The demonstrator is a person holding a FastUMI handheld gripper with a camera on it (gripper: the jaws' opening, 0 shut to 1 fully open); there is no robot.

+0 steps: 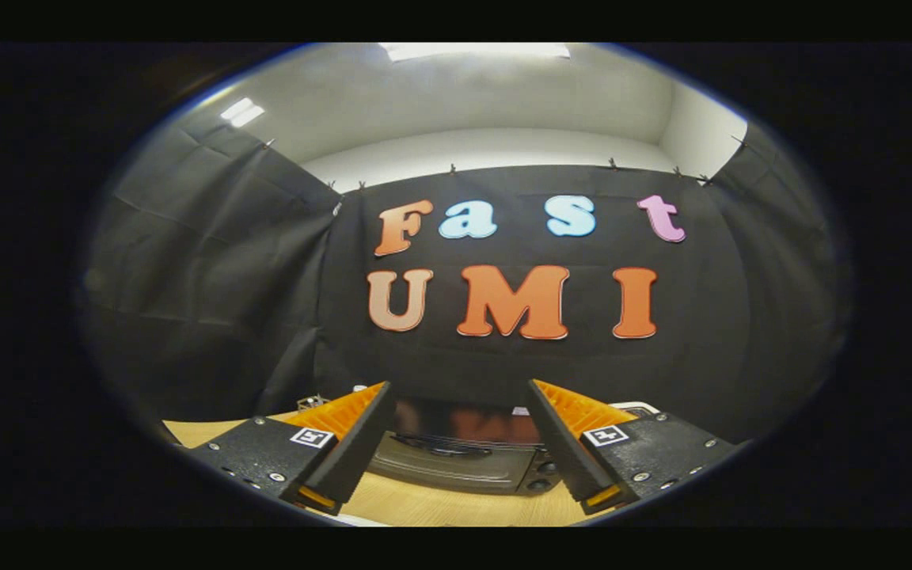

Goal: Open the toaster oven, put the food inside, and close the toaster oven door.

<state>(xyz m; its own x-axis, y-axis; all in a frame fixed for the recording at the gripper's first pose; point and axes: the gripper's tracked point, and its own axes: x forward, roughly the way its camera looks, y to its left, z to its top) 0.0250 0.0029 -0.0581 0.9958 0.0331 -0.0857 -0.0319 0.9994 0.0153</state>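
Ahead, toaster oven broadside between open claw

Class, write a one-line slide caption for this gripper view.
Open gripper held above the wooden table, closed toaster oven just ahead.

A light wooden table carries the scene. At its far left edge sits a small object, too small to identify. Black cloth hangs behind the table's far edge and folds around its left and right sides, held along its top by small clips. Above it are a pale wall and ceiling with a bright light panel and a smaller light.
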